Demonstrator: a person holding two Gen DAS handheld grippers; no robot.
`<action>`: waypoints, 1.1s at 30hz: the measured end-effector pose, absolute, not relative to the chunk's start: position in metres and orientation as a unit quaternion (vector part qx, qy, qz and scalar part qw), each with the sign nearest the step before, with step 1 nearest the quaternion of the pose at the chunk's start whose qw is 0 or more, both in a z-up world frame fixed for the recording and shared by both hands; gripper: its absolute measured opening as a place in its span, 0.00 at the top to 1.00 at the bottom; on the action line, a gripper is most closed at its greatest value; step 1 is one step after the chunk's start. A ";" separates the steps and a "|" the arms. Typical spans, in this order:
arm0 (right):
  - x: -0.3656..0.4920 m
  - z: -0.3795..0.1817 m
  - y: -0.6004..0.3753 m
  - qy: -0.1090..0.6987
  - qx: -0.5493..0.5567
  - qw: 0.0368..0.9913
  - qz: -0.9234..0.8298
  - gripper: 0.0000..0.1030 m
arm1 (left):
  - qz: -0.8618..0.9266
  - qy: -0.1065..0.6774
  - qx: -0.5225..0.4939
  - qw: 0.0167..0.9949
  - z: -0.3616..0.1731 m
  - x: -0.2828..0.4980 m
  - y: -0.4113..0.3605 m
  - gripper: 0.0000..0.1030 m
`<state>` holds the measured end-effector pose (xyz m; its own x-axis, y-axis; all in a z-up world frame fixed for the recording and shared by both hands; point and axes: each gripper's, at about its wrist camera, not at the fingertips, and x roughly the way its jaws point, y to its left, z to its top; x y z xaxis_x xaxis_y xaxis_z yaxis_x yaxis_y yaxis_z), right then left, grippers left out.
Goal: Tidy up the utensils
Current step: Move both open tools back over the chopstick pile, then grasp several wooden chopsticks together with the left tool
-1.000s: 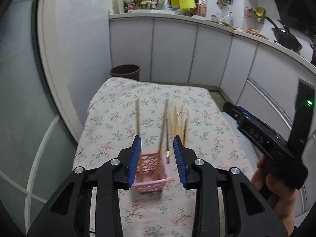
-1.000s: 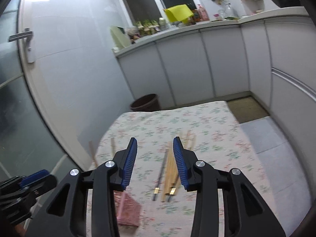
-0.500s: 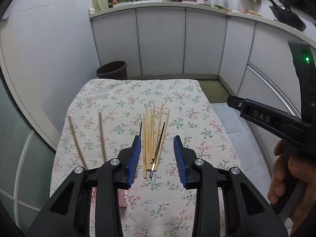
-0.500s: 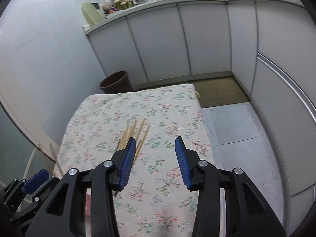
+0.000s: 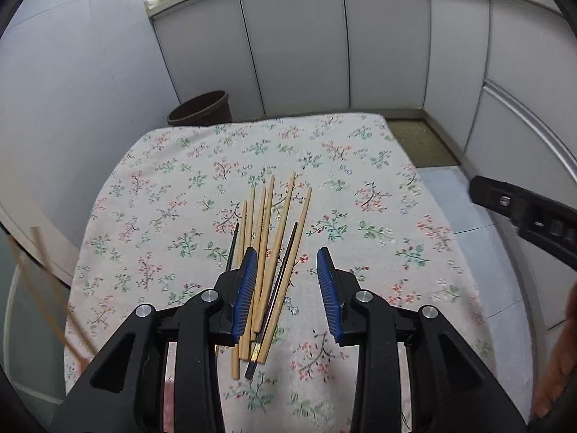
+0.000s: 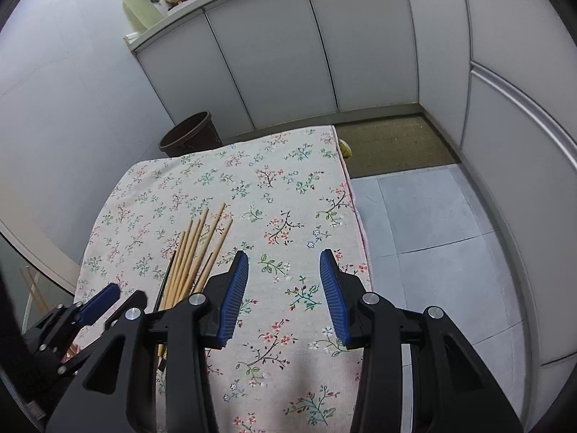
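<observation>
The floral-cloth table (image 5: 324,166) is filling the view, with a brown bin (image 5: 202,108) sitting beyond its far edge at eleven o'clock. The left gripper (image 5: 287,274) is hanging over the chopsticks (image 5: 268,245) fanned at mid-table, jaws apart and gripping nothing. The right gripper (image 6: 284,281) is hovering over bare cloth, jaws parted and empty, chopsticks (image 6: 194,252) at its nine o'clock.

Left gripper (image 5: 287,263) fingers apart, empty; right gripper (image 6: 284,265) likewise.

Pale tan and black chopsticks (image 5: 268,252) on cream floral tablecloth (image 5: 324,166); blue-padded black tongs (image 5: 287,288).
</observation>
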<state>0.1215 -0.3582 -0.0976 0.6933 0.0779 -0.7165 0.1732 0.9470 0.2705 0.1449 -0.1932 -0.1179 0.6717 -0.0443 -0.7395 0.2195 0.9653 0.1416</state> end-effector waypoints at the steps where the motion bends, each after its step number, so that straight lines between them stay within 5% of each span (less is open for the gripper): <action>1: 0.125 -0.103 -0.360 0.393 0.165 0.904 -0.026 0.59 | -0.073 0.409 0.108 0.903 -0.126 0.154 -0.194 0.68; 23: 0.155 -0.151 -0.326 0.438 0.153 0.886 -0.007 0.60 | -0.034 0.506 -0.019 0.862 -0.213 0.238 -0.133 0.67; 26: 0.155 -0.153 -0.325 0.440 0.156 0.884 -0.004 0.60 | -0.042 0.502 -0.020 0.864 -0.213 0.235 -0.132 0.76; 33: 0.155 -0.155 -0.319 0.442 0.137 0.886 0.003 0.61 | -0.104 0.521 -0.035 0.846 -0.213 0.218 -0.150 0.80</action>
<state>0.1548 -0.3193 -0.1549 0.6093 0.1268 -0.7827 0.1156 0.9624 0.2460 0.2178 -0.1503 -0.2131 0.4346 -0.2126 -0.8752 0.1394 0.9759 -0.1678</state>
